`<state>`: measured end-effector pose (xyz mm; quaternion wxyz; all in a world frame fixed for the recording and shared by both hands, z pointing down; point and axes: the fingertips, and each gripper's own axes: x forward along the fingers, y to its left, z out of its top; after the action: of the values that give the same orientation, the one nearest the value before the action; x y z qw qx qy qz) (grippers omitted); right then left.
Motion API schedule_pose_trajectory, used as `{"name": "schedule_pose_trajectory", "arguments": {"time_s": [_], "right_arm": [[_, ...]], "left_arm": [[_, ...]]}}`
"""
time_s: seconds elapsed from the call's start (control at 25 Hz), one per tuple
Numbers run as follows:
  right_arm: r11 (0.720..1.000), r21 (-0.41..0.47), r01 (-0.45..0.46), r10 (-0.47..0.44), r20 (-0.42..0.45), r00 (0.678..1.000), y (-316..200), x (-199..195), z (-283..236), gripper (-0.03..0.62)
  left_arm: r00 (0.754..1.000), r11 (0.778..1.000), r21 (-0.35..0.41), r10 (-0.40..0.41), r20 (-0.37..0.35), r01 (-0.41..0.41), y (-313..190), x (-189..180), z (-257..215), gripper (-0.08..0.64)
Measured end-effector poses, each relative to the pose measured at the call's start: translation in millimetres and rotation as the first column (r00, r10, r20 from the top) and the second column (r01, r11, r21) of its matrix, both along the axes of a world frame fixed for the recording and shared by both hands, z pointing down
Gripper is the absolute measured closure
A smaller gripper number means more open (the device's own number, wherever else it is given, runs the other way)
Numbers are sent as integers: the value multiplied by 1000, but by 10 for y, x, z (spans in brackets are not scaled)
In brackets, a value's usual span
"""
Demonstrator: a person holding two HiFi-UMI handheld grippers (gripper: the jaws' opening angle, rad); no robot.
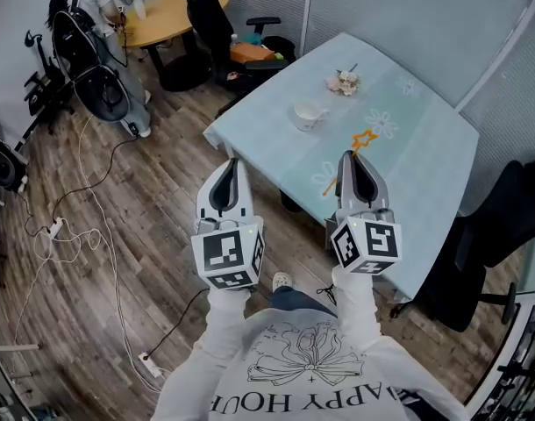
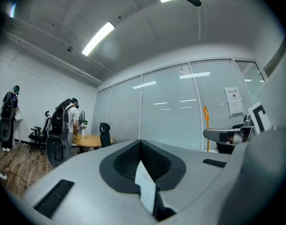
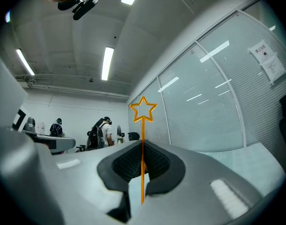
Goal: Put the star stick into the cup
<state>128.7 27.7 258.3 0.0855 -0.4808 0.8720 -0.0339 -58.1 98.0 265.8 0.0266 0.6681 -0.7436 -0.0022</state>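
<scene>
The orange star stick [image 1: 365, 138] is clamped in my right gripper [image 1: 349, 156], which is shut on its thin shaft. In the right gripper view the stick [image 3: 143, 109] stands upright between the jaws, star above the tips [image 3: 143, 142]. A white cup [image 1: 308, 115] stands on the pale blue table [image 1: 425, 147], beyond and left of the right gripper. My left gripper [image 1: 231, 163] hovers off the table's near corner, over the floor. In its own view the left gripper [image 2: 140, 142] has its jaws pressed together with nothing in them.
A small flower ornament [image 1: 345, 82] sits on the table behind the cup. A black office chair [image 1: 504, 226] stands at the table's right. Cables [image 1: 74, 235] trail over the wooden floor at left. People stand by a round wooden table [image 1: 162, 16] far back.
</scene>
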Motion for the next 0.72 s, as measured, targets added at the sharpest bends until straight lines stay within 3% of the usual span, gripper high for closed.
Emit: {"name": "schedule_pose_trajectory", "arguments": {"time_s": [0.72], "right_arm": [[998, -57, 5, -5, 4, 1000, -1247, -275, 317, 575]], "left_arm": [[1000, 997, -72, -14, -7, 13, -1189, -307, 342, 554]]}}
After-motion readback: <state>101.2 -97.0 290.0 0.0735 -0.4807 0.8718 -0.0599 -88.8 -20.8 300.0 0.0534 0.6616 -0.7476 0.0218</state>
